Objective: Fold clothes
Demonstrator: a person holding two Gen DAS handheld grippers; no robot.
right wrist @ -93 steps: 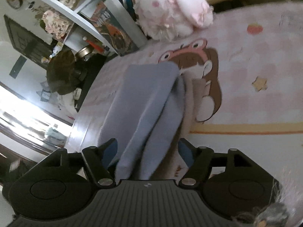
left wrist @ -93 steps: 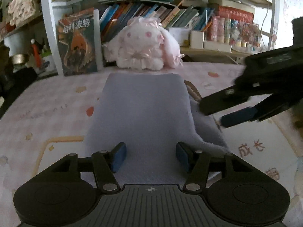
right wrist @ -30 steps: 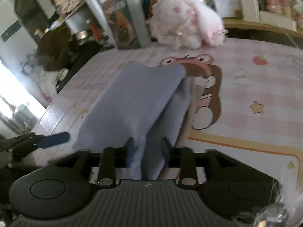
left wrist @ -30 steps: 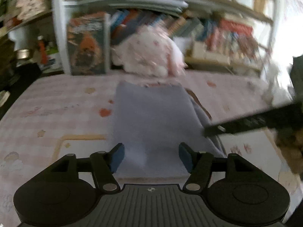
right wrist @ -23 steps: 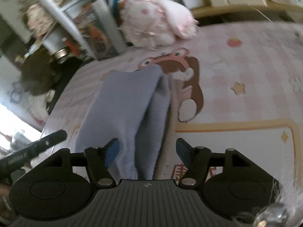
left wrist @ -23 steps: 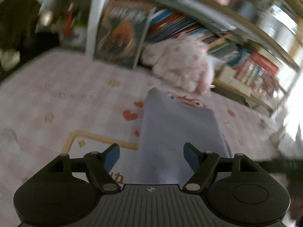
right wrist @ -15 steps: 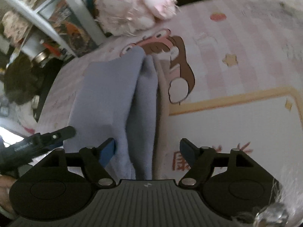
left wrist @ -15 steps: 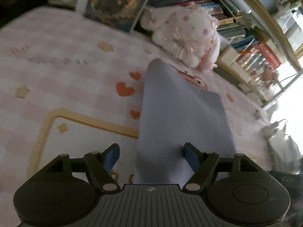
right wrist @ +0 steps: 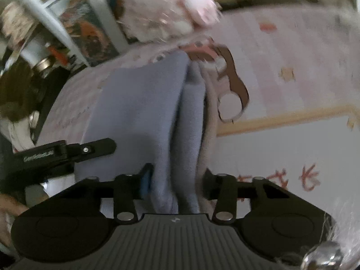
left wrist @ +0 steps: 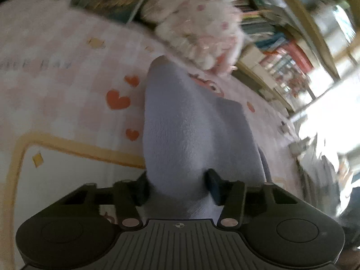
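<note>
1. Gripping the near edge of the lavender garment [left wrist: 193,135], our left gripper [left wrist: 177,186] has both fingers pressed into the bunched fabric.
2. We hold the same garment's near right edge in our right gripper [right wrist: 175,180], its fingers clamped on the folded layers [right wrist: 144,103].
3. We see the garment lying lengthwise on the pink patterned mat [left wrist: 56,94], running away from us toward the pink plush toy [left wrist: 198,33], which sits just beyond its far end.
4. We find the bookshelf [left wrist: 276,36] behind the toy, blurred.
5. We catch the left gripper from the right wrist view at the garment's left side [right wrist: 67,153].
</note>
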